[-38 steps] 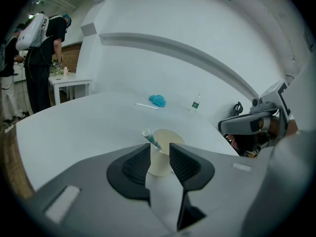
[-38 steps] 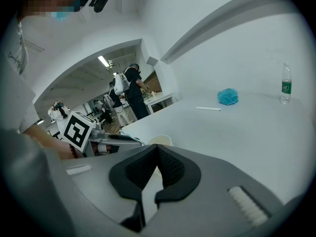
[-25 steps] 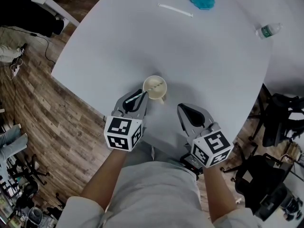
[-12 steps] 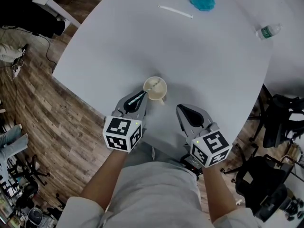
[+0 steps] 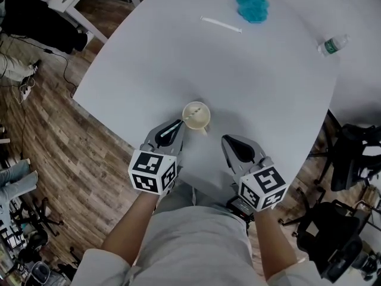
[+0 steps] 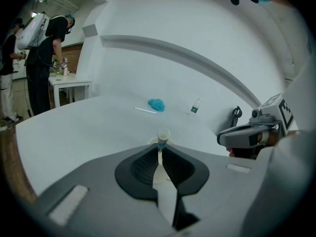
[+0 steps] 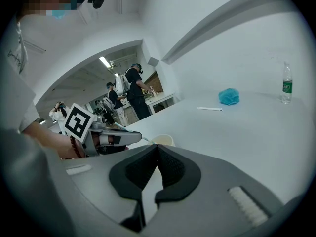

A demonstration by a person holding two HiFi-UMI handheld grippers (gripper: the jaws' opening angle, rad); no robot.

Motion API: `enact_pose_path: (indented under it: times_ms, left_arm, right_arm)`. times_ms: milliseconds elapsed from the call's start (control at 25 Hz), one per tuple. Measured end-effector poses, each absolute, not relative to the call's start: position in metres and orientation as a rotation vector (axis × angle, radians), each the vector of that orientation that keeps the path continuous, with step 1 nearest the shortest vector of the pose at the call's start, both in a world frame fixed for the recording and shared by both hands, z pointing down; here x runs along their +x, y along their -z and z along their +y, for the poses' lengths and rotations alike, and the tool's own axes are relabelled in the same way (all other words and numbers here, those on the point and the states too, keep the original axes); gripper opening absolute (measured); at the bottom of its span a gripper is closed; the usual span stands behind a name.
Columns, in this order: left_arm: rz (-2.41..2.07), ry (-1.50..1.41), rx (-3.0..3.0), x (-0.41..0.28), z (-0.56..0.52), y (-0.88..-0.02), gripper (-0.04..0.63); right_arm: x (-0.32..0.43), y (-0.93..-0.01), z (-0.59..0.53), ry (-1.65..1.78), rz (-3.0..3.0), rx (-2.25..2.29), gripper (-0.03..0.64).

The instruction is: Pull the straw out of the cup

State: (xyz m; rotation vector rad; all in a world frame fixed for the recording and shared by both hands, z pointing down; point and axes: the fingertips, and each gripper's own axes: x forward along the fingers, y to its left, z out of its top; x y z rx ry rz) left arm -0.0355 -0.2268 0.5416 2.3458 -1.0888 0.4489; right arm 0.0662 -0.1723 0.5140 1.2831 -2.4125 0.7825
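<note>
Over a wooden floor at the nine o'clock side, a person leans across a round white table with a hand-held gripper in each fist. The left gripper sits at the seven o'clock side of a pale cup, which stands near the table's six o'clock edge. Its jaws are pinched together on the upper end of the straw. The straw slants out of the cup toward the gripper, with its lower end inside the cup. The left gripper view confirms the grip: the straw stands between the dark pads, its open tip poking just above them.

Well apart, toward the table's twelve o'clock, a second straw lies flat, with a crumpled blue cloth just beside it at its one o'clock.

The right gripper hangs at the cup's five o'clock, near the cup but not touching it. Its jaws are closed on nothing (the right gripper view shows the pads meeting at their tips).

At the table's two o'clock edge a small water bottle lies on its side, and a black chair stands on the floor at four o'clock.
</note>
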Motion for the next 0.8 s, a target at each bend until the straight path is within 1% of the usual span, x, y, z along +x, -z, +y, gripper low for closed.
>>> enact_pose_path:
  times_ms: [800]
  left_arm:
    - [-1.153, -0.341, 2.379, -0.060, -0.185, -0.490, 0.044]
  right_arm:
    - [0.067, -0.483, -0.131, -0.711, -2.460, 1.313, 0.006]
